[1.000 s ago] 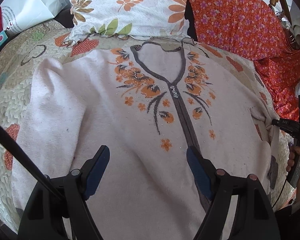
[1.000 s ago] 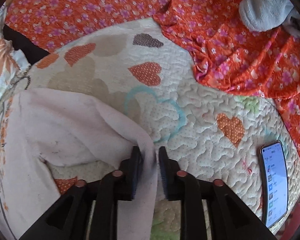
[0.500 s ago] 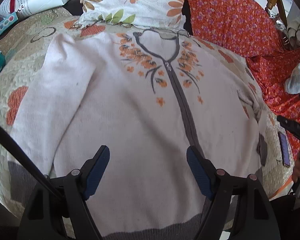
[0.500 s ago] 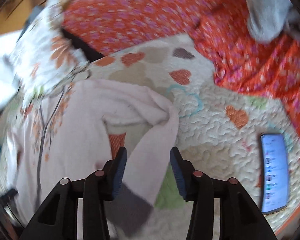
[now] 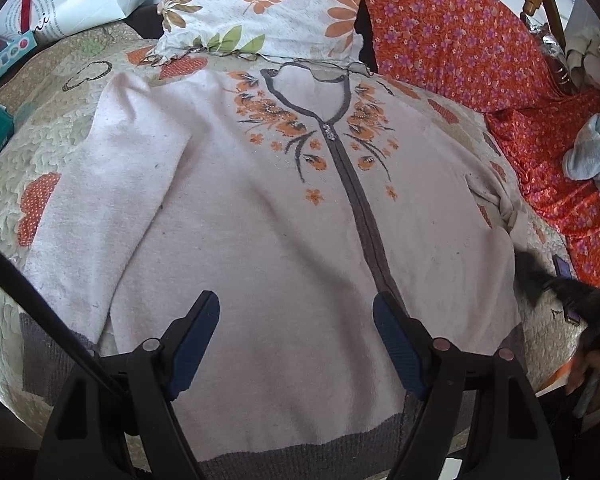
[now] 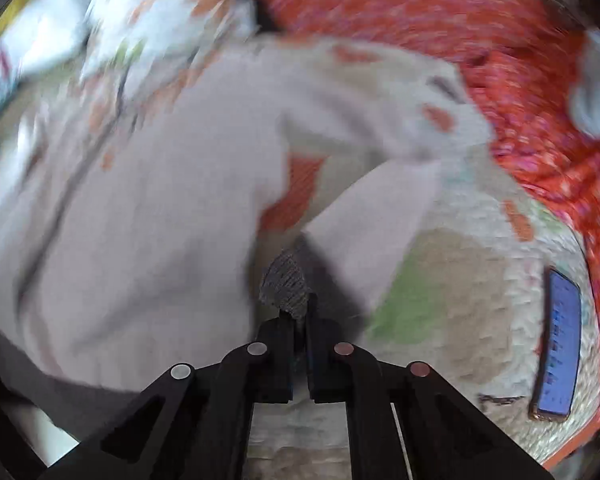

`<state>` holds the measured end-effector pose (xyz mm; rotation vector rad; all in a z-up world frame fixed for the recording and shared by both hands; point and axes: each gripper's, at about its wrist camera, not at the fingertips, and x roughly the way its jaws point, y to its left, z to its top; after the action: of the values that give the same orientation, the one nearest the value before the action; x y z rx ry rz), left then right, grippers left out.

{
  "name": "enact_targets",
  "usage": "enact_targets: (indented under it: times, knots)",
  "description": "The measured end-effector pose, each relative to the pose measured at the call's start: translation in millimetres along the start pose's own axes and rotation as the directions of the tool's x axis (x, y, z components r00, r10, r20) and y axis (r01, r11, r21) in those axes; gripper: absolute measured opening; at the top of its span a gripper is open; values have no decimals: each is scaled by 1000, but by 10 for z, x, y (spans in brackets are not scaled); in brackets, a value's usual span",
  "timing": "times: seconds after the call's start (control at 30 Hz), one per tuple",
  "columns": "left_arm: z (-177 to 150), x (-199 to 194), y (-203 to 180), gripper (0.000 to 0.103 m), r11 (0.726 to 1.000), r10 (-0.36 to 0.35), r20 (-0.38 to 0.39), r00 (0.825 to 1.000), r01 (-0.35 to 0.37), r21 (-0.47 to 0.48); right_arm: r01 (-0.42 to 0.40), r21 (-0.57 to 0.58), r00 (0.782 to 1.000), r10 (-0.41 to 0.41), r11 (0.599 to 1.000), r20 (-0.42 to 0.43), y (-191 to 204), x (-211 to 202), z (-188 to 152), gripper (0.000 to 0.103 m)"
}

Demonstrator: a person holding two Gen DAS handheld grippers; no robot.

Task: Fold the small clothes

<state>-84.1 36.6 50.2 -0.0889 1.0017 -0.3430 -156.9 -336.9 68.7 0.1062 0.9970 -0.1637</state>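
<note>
Only right claw (image 6: 298, 312) on cardigan cuff (image 6: 286, 284)

Left claw (image 5: 296, 342) tilted downward, jaws spread wide, nothing between the pads. Right claw (image 6: 299, 312) also angled downward, jaws just closed and pinched on a grey knitted cuff (image 6: 286, 284). Hand (image 5: 594, 372) at near right, gripping the right claw's handle.

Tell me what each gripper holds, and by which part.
Right gripper pinches the pale pink knit cardigan by its grey sleeve cuff. Left gripper is open, holding nothing.
</note>
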Motion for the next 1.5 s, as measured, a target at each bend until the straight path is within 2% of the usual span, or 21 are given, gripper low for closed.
enact_targets:
  times: [0.07,0.13,0.17,0.23,0.33,0.43,0.47,0.57,0.6,0.63,0.73,0.83,0.93,1.03,1.1,1.17,1.3,1.37,1.43,1.5]
  knots:
    - [20,4,49,78,1000,-1,-2,1000,1,-15,17,122,999,-23,992,49,-427,-211,145,4]
    - [54,10,119,78,999,-12,-7,1000,12,-46,71,247,993,-93,967,78,-962,-411,283,4]
    - [71,9,142,78,998,-18,-8,1000,18,-61,93,284,989,-120,954,82,-1108,-457,370,4]
    - [111,0,196,78,996,-25,-6,1000,24,-90,175,403,971,-225,898,79,-1676,-622,505,4]
    - [203,-48,283,78,993,-13,10,1000,14,-115,262,495,944,-327,828,48,-2139,-747,623,3]
    - [377,-175,393,78,990,5,41,999,1,-144,256,572,939,-341,779,43,-2391,-844,699,3]
    - [434,-223,431,78,988,6,53,999,2,-154,244,581,942,-332,777,48,-2366,-857,704,3]
    - [644,-383,566,78,984,13,93,996,4,-176,130,600,970,-226,789,87,-2206,-862,805,4]
    - [704,-423,602,78,985,22,103,994,-4,-175,66,593,983,-156,803,101,-2052,-819,889,4]
    - [773,-466,643,78,985,36,113,993,-17,-169,35,586,987,-120,810,106,-1952,-788,934,4]
    - [918,-557,774,78,985,89,148,985,-65,-159,-91,526,992,33,846,119,-1428,-648,1201,4]
    - [978,-613,988,78,978,121,180,976,-86,-189,-228,469,974,201,854,107,-711,-413,1477,4]
    - [951,-593,1258,78,964,112,195,974,-60,-258,-329,375,942,327,867,71,231,-205,1755,4]
    - [912,-505,1551,78,941,94,166,982,-33,-337,-362,264,928,373,894,8,1110,67,1956,4]
    - [912,-492,1693,78,929,85,160,983,-20,-370,-392,215,912,408,894,-36,1588,277,2022,4]
    - [915,-560,1824,78,917,111,184,977,-29,-398,-415,166,896,433,895,-97,2153,564,2046,4]
    - [901,-737,2039,78,893,186,231,955,-67,-445,-422,94,879,432,902,-201,2985,1094,1903,4]
    - [889,-763,2107,78,883,199,238,951,-69,-464,-412,75,880,417,908,-225,3206,1303,1852,4]
    - [888,-756,2144,78,880,187,236,954,-56,-472,-423,79,867,428,903,-256,3467,1552,1771,4]
    - [893,-747,2143,78,881,178,236,955,-48,-470,-417,68,865,419,906,-277,3619,1690,1737,5]
